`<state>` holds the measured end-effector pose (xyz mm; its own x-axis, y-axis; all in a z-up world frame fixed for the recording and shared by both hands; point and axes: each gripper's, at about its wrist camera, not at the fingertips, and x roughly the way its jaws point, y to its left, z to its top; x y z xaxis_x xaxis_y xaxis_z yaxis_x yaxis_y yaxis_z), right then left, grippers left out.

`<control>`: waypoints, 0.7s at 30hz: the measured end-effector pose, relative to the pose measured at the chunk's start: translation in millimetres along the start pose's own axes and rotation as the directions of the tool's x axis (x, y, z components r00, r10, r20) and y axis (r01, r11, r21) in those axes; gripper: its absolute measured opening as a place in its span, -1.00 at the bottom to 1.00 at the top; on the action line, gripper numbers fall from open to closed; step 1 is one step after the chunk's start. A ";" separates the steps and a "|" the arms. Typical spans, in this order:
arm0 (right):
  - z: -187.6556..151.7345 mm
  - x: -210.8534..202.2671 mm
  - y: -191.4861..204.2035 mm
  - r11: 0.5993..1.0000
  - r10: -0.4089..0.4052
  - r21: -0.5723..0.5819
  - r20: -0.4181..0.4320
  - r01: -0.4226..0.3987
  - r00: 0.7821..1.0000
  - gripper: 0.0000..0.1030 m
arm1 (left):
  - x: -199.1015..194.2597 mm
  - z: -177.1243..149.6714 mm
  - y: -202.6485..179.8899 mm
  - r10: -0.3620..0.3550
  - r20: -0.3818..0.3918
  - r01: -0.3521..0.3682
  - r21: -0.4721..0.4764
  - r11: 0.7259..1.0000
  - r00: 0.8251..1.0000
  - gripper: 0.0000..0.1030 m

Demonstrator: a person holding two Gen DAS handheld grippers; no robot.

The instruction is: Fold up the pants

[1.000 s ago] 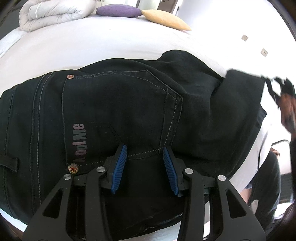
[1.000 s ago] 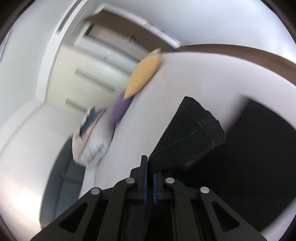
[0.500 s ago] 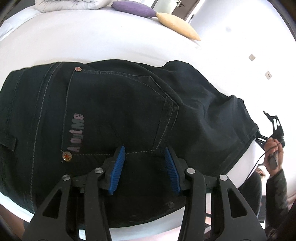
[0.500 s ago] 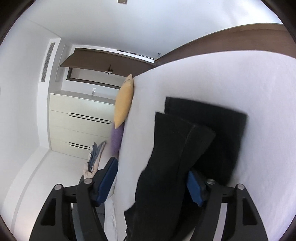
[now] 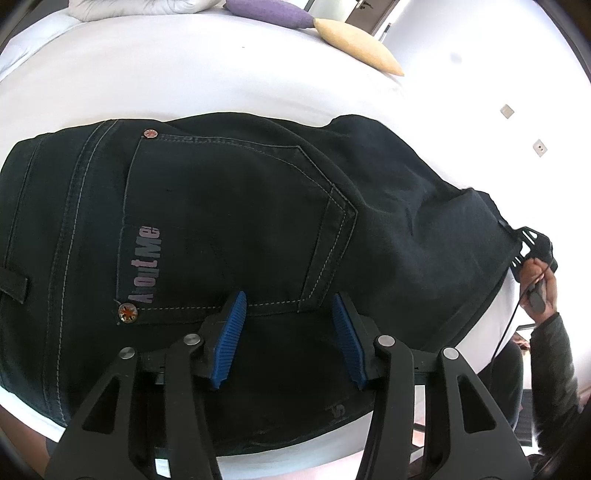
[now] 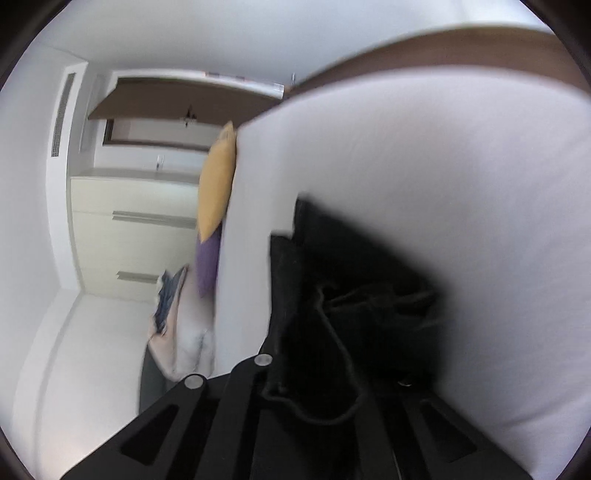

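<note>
Dark jeans (image 5: 229, 229) lie folded on a white bed (image 5: 177, 81), back pocket with an "About Me" print facing up. My left gripper (image 5: 291, 336) is open and empty, its blue pads hovering over the waist end near the bed's front edge. The right gripper shows in the left wrist view (image 5: 532, 245) at the far right fold of the jeans, held in a hand. In the right wrist view the dark cloth (image 6: 351, 295) fills the space over my right gripper and hides its fingertips; the view is blurred.
A purple cushion (image 5: 269, 13) and a yellow cushion (image 5: 358, 46) lie at the bed's far edge beside a folded white duvet (image 5: 147, 4). A cream dresser (image 6: 133, 229) stands past the bed. The person's arm (image 5: 550, 350) is at the right.
The right gripper let go of the leg end it carried over; the leg now lies flat on the jeans. The right wrist view has turned and blurred. My left gripper rose slightly.
</note>
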<state>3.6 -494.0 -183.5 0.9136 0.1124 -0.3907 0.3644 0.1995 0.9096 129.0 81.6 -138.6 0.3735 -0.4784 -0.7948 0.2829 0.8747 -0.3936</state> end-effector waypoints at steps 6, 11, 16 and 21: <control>-4.7 -22.3 -8.7 0.999 -0.030 -0.011 0.069 0.031 0.997 -0.96 | 0.7 0.5 -5.8 -0.008 -0.001 0.008 0.017 1.000 1.000 -0.08; -9.8 -22.8 -7.9 0.996 -0.052 -0.065 0.073 0.057 0.996 -1.00 | 0.8 -2.0 1.3 -0.033 0.021 0.033 -0.003 0.999 0.999 -0.08; 3.9 -21.8 -11.6 0.998 0.013 -0.057 -0.027 -0.015 1.000 -0.96 | -2.0 -7.1 11.2 -0.067 0.052 0.068 -0.014 0.998 0.996 -0.08; 10.4 -36.1 -2.1 0.992 0.000 -0.128 -0.050 -0.007 0.999 -0.58 | -1.4 -9.8 18.1 -0.066 0.075 0.067 -0.012 0.998 0.995 -0.08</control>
<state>-28.2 -508.5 -169.8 0.9036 0.1607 -0.3970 0.3323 0.3218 0.8866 125.0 98.9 -149.1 0.4193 -0.5398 -0.7299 0.2964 0.8413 -0.4520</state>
